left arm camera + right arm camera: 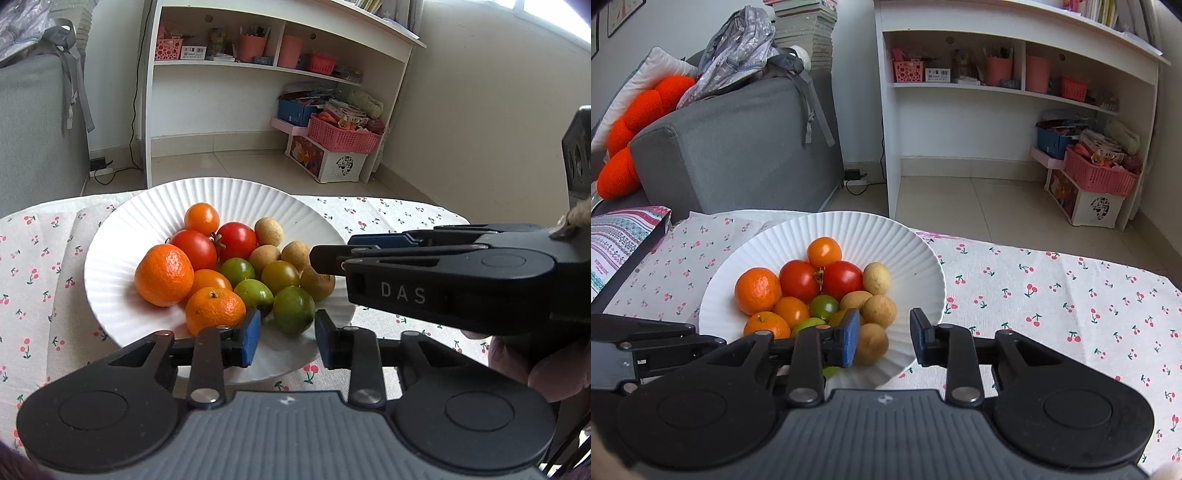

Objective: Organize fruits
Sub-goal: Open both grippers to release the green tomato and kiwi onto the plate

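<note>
A white ribbed plate (110, 258) on the cherry-print cloth holds mixed fruit: two tangerines (164, 275), red tomatoes (236, 240), orange tomatoes (201, 218), green tomatoes (293, 309) and tan longans (269, 231). My left gripper (288, 338) is open and empty at the plate's near rim, just before a green tomato. My right gripper (884, 338) is open and empty over the plate's near right part, beside a longan (871, 343). The plate (916, 266) and fruit also show in the right wrist view. The right gripper's body (443, 280) shows in the left wrist view, reaching in from the right.
A second white plate (753, 214) lies behind the first. A patterned box (620, 243) sits at the table's left. A grey sofa (738, 147) and white shelf unit (1015, 92) stand beyond the table. Bare cloth (1071, 295) spreads to the right.
</note>
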`<control>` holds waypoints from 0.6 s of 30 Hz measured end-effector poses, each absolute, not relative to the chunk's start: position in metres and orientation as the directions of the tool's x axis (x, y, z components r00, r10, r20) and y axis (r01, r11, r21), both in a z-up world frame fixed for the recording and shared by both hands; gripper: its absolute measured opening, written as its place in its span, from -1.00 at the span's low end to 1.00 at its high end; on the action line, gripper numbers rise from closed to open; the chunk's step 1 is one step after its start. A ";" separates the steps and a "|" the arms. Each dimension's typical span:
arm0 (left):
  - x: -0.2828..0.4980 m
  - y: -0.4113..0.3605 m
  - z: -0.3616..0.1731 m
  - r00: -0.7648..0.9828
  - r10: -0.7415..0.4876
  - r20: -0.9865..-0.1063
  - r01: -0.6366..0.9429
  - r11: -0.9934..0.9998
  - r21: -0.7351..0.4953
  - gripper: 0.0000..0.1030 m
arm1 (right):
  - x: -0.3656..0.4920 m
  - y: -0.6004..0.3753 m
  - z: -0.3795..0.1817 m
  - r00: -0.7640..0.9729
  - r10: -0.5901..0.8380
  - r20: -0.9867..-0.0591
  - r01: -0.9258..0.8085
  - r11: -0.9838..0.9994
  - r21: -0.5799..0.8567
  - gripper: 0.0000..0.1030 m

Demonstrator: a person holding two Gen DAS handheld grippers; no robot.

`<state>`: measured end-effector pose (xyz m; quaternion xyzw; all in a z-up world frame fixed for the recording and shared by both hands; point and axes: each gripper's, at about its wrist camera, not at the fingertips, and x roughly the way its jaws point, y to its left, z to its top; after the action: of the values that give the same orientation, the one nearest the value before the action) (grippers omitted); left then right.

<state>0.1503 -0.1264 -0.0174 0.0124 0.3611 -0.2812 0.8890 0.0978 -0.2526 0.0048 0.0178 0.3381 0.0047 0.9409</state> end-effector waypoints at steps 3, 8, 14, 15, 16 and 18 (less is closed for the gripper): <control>0.148 -0.125 -0.014 0.582 -0.491 -0.648 0.509 0.842 -0.181 -0.48 | 0.094 -0.253 0.010 0.780 0.010 -0.626 0.017 0.999 0.036 -0.28; 0.138 -0.115 -0.005 0.588 -0.494 -0.641 0.508 0.842 -0.183 -0.23 | 0.082 -0.260 0.020 0.792 -0.017 -0.610 0.061 0.997 0.050 0.02; 0.121 -0.096 0.006 0.607 -0.455 -0.651 0.486 0.861 -0.149 0.21 | 0.062 -0.264 0.024 0.786 -0.060 -0.615 0.125 0.990 0.063 0.27; 0.118 -0.092 0.007 0.613 -0.444 -0.654 0.477 0.867 -0.142 0.38 | 0.059 -0.264 0.024 0.783 -0.068 -0.619 0.136 0.989 0.062 0.31; 0.115 -0.089 0.008 0.619 -0.433 -0.656 0.467 0.874 -0.136 0.45 | 0.056 -0.263 0.024 0.778 -0.078 -0.623 0.147 0.987 0.061 0.36; 0.107 -0.082 0.011 0.629 -0.416 -0.656 0.449 0.884 -0.130 0.57 | 0.049 -0.260 0.024 0.772 -0.089 -0.630 0.162 0.985 0.060 0.41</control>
<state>0.1069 -0.0822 0.0106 0.0228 0.3575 -0.2397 0.9023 0.0487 -0.2605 0.0244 0.0554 0.3313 -0.0668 0.9395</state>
